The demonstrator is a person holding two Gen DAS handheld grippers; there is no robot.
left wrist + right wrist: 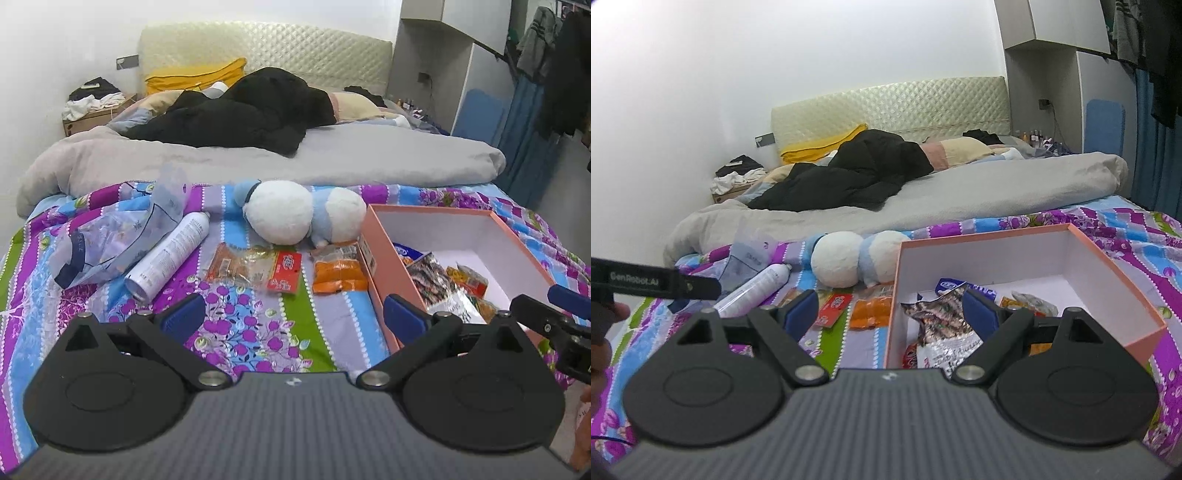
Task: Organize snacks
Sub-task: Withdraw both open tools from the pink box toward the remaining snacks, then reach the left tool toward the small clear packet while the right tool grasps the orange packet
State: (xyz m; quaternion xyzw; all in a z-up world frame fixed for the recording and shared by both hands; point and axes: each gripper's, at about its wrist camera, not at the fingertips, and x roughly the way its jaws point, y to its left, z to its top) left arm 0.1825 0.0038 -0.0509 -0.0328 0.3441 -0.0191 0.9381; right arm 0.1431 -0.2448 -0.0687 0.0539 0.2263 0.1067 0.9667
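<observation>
Three snack packets lie loose on my floral striped bedspread: a clear orange-brown packet, a small red packet touching it, and an orange packet just beside the salmon cardboard box. Inside that white-lined box I see more snacks, among them a crinkled silver foil bag. My left gripper hangs over the bedspread, fingers wide apart, holding nothing. My right gripper straddles the box's near wall, fingers also spread and empty. A white spray can, a clear plastic bag and a white-and-blue plush toy lie behind.
</observation>
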